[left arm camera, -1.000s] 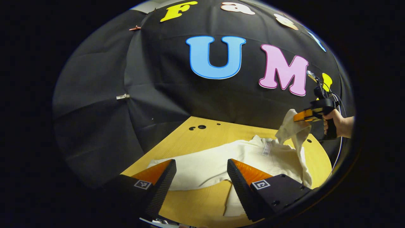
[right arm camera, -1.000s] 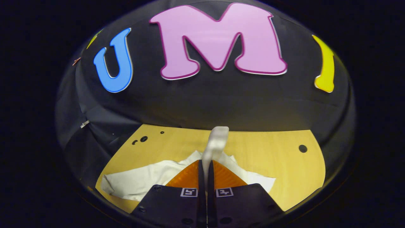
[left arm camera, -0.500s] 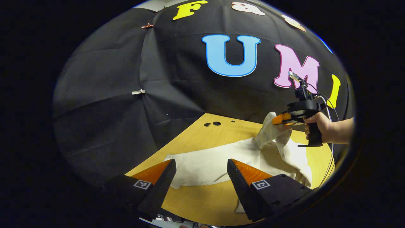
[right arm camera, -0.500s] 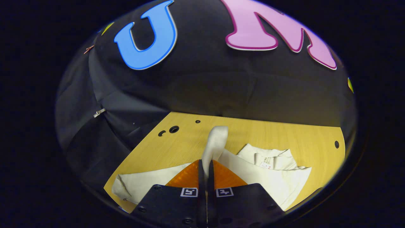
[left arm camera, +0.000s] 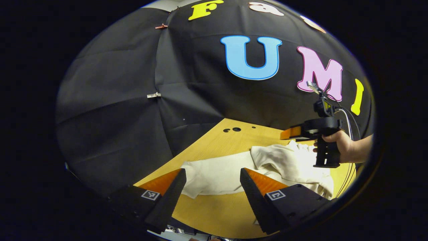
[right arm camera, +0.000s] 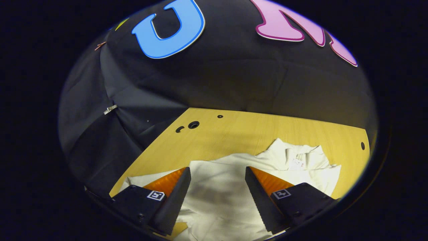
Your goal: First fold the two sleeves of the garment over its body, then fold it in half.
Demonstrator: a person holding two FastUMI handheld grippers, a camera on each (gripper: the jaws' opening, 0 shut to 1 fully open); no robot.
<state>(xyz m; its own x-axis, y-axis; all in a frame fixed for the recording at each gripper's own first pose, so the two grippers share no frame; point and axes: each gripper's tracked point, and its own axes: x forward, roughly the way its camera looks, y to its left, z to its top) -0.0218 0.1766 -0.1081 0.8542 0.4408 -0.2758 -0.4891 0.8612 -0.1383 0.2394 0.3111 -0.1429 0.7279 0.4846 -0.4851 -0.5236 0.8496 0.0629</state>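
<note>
Right gripper (right arm camera: 217,187) fingers spread wide, nothing between them, hovering over the cream garment (right arm camera: 234,174) (one sleeve (left arm camera: 281,157) lies folded over its body). Left gripper (left arm camera: 212,187) also spread, above the garment's near edge on the wooden table (left arm camera: 214,214).

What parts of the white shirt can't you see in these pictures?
- Left gripper view: the left gripper covers the garment's near hem; the hand blocks its far side.
- Right gripper view: the right gripper hides cloth; the garment's bottom is cut off.
- Tag: too small.
</note>
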